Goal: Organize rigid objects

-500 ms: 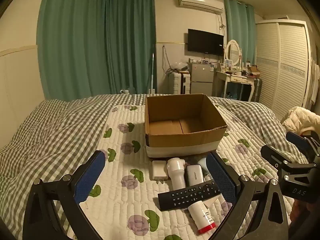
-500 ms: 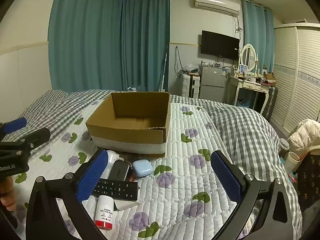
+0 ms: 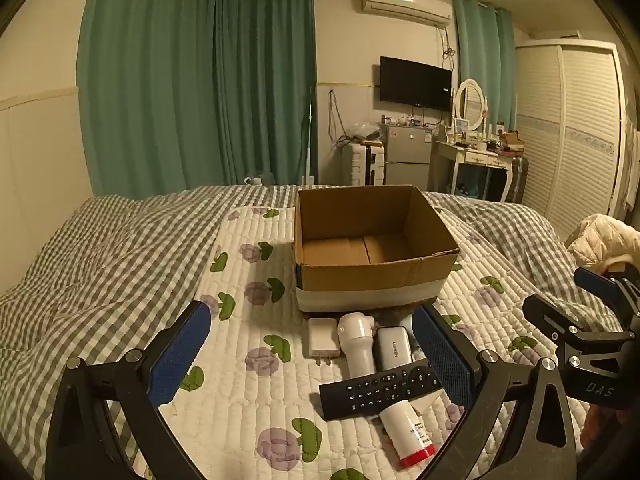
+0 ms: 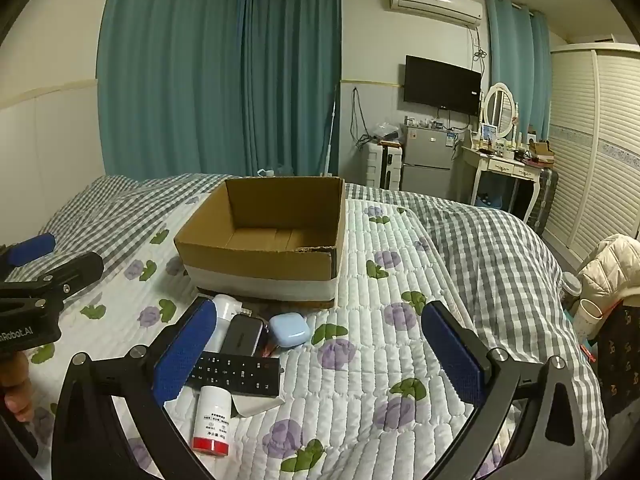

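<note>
An open, empty cardboard box (image 3: 372,276) (image 4: 260,268) stands on the bed. In front of it lies a small pile: a black remote (image 3: 380,390) (image 4: 236,372), a white tube with a red cap (image 3: 406,432) (image 4: 212,420), a white bottle (image 3: 358,342) (image 4: 222,320), a white charger (image 3: 323,337), a UGREEN power bank (image 3: 394,346) (image 4: 242,334) and a light blue case (image 4: 290,330). My left gripper (image 3: 312,352) is open and empty, above the pile's left part. My right gripper (image 4: 316,354) is open and empty, just right of the pile.
The pile and box rest on a white flowered quilt (image 3: 256,392) (image 4: 360,360) over a grey checked blanket (image 3: 100,264). Beyond the bed are teal curtains, a small fridge (image 3: 406,156) and a dressing table (image 4: 508,168). A cream jacket (image 4: 608,264) lies at the right.
</note>
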A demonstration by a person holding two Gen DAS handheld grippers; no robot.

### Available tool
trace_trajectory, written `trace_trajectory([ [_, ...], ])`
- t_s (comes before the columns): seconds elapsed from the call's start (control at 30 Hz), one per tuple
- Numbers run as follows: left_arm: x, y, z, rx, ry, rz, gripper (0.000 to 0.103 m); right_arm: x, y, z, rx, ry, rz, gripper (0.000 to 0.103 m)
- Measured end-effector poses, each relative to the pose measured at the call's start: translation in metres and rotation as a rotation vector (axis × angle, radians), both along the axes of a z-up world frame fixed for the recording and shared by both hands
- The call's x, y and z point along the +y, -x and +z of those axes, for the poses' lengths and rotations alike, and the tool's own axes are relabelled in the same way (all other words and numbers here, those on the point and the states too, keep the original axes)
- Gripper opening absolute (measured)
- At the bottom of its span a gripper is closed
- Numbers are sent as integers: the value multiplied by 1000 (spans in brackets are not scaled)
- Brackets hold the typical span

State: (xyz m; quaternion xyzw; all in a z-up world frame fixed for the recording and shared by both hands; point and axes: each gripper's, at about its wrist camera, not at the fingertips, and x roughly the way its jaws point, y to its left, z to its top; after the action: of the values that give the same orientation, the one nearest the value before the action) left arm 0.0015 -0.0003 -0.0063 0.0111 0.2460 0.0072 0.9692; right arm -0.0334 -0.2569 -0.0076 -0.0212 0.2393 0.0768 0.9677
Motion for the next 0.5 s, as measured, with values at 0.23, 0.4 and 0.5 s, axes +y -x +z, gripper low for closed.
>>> trace_trajectory([
  [0.23,4,0,-1,-6,7,9,103,3,0,-1,11,5,6,103],
  [0.4,5,1,0,-12,2,12,103,4,1,-1,12,9,7,103],
  [0.5,6,2,2,-12,2,10,103,5,1,-2,15,8,6,103],
])
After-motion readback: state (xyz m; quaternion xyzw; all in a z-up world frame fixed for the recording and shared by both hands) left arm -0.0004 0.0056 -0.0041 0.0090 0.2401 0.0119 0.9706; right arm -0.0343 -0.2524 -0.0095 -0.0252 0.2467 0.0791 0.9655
